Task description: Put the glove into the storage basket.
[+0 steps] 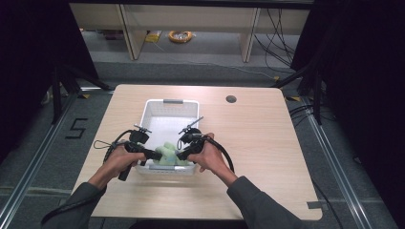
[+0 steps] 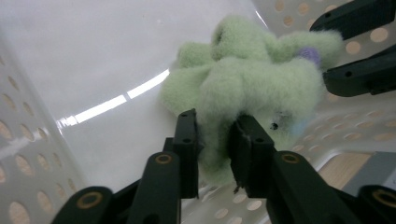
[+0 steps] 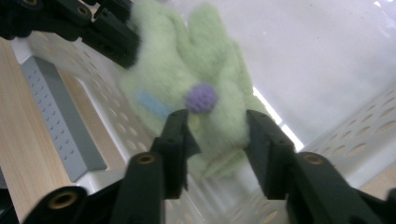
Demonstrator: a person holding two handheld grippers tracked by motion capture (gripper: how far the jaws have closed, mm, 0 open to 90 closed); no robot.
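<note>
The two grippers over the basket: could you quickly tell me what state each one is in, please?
Left gripper: jaws shut on the green plush toy inside the white basket.
Right gripper: jaws open, with the plush toy between them.

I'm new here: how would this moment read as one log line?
left gripper: pinching green plush toy | right gripper: open around toy | toy: in white basket

Fuzzy pale-green plush toy, purple dot, crumpled at basket's near end.
</note>
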